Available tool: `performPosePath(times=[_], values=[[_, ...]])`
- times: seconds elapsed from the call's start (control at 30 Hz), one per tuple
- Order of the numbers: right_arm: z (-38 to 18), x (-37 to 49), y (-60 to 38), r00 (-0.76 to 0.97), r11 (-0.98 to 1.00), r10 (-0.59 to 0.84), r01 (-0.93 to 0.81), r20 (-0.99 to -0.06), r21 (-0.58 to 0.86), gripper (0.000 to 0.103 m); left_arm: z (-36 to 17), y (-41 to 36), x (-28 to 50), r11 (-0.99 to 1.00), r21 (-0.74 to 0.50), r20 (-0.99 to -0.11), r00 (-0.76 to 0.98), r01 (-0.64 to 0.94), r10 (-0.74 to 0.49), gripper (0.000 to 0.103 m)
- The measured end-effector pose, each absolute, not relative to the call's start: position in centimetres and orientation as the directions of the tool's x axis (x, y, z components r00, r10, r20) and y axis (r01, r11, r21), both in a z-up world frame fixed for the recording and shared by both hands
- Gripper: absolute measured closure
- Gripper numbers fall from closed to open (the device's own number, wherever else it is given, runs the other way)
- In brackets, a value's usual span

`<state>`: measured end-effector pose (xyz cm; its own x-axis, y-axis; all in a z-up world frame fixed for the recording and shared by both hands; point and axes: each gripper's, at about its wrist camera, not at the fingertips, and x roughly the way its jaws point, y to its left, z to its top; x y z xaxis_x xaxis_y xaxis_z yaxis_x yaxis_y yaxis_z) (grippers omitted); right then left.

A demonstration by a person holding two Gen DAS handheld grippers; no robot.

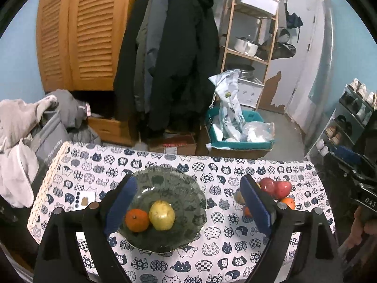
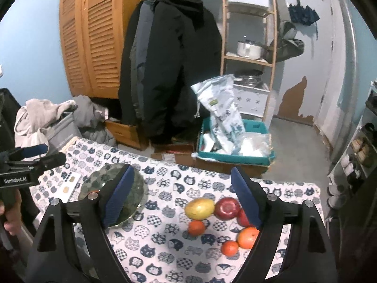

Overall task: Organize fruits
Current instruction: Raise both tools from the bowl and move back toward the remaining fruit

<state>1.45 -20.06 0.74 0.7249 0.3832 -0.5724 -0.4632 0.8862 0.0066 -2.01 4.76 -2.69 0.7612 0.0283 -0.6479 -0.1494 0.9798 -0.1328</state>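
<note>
The left gripper point(image 1: 188, 202) hangs wide and empty over the glass bowl point(image 1: 165, 179), which already holds an orange point(image 1: 137, 220) and a yellow pear point(image 1: 162, 215); the right gripper point(image 2: 186, 200), also spread and empty, faces the loose pile point(image 2: 223, 221) of six fruits waiting on the tablecloth point(image 2: 165, 247); roughly a quarter seems done.

On my desk point(image 1: 235, 247) with its cat-print cloth, the dark glass bowl point(image 1: 188, 212) sits to the left, holding a small orange tangerine point(image 1: 137, 220) touching the yellow pear point(image 1: 162, 215) on its right. Well to the right of the bowl lies a cluster: a yellow-green mango point(image 2: 199, 208) beside a red apple point(image 2: 227, 208), a small orange mandarin point(image 2: 196, 227) just in front of the mango, and a large orange point(image 2: 247, 237) with a smaller tangerine point(image 2: 230, 247) nearest me. A white card point(image 1: 84, 199) lies left of the bowl.
</note>
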Motion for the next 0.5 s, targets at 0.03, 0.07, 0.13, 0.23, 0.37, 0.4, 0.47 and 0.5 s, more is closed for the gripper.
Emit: performPosePath(times=[0.03, 0.07, 0.13, 0.23, 0.37, 0.4, 0.47, 0.5], values=[[0.9, 1.4, -20.5, 0.73, 0.888, 0.38, -0.459, -0.568, 0.004, 0.019, -2.5, 4.5, -2.0, 0.981, -0.132, -0.644, 0.765, -0.144, 0.026, 0.007], [1.0, 1.3, -20.8, 0.736, 0.891, 0.375, -0.454, -0.564, 0.0, 0.019, -2.4, 4.3, -2.0, 0.981, -0.131, -0.64, 0.768, -0.139, 0.023, 0.006], [1.2, 1.3, -21.6, 0.749, 0.898, 0.361, -0.44, -0.556, -0.01, 0.019, -2.1, 3.8, -2.0, 0.983, -0.125, -0.631, 0.775, -0.134, 0.025, 0.002], [1.1, 1.4, -22.8, 0.767, 0.912, 0.326, -0.409, -0.553, -0.028, 0.019, -2.0, 3.1, -1.7, 0.984, -0.125, -0.629, 0.777, -0.126, 0.019, 0.002], [1.0, 1.6, -24.6, 0.772, 0.926, 0.305, -0.377, -0.557, -0.015, 0.019, -2.2, 1.9, -1.2, 0.988, -0.112, -0.63, 0.777, -0.107, 0.013, 0.001], [0.9, 1.7, -25.0, 0.774, 0.93, 0.299, -0.368, -0.558, -0.013, 0.019, -2.3, 1.5, -1.0, 0.989, -0.108, -0.632, 0.775, -0.099, 0.008, 0.001], [0.7, 1.9, -25.8, 0.777, 0.936, 0.285, -0.351, -0.562, -0.011, 0.019, -2.5, 1.0, -0.7, 0.991, -0.106, -0.637, 0.771, -0.087, -0.001, 0.001], [0.6, 2.0, -26.2, 0.777, 0.939, 0.278, -0.343, -0.565, -0.009, 0.019, -2.7, 0.6, -0.4, 0.991, -0.103, -0.641, 0.767, -0.079, -0.005, 0.001]])
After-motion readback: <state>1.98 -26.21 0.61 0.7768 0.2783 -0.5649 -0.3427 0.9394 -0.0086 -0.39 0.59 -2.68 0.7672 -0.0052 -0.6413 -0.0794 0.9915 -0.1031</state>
